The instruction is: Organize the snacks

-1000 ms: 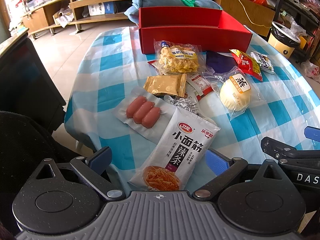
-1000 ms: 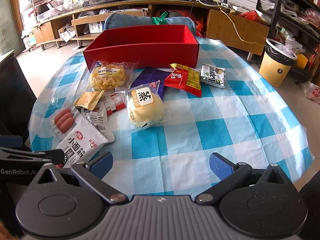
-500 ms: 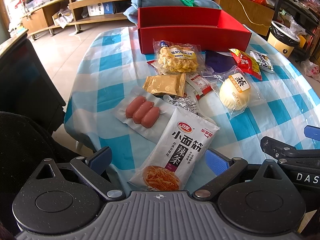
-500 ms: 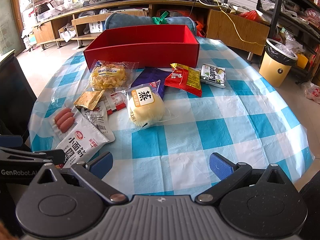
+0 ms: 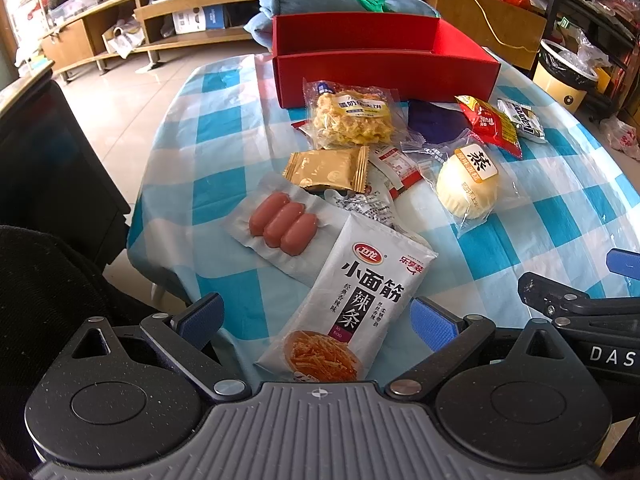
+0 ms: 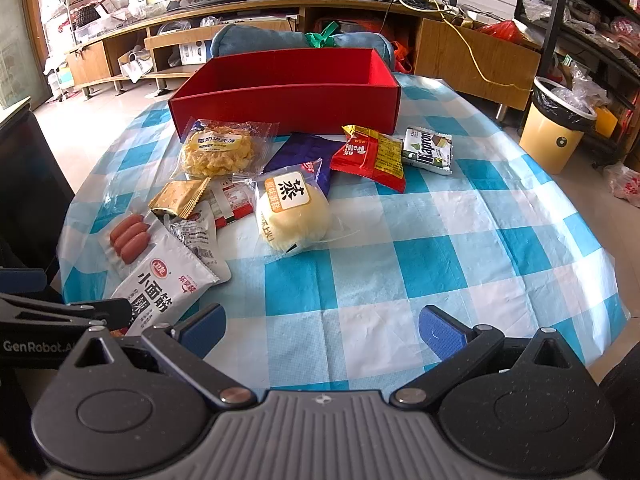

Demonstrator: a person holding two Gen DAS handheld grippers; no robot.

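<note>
An empty red box stands at the far side of the checked table. Before it lie several snacks: a yellow pastry bag, a purple packet, a red packet, a green wafer pack, a wrapped steamed cake, a gold sachet, sausages and a white spicy-strip bag. My left gripper is open, its fingers either side of the white bag's near end. Over bare cloth at the near edge, my right gripper is open.
The blue-and-white cloth is bare on its right half. A yellow bin stands off to the right. Low wooden shelves and a blue cushion are behind the box. A dark chair is at the left.
Nearly nothing: the left wrist view has shifted very slightly, and both grippers stay open over the near table edge.
</note>
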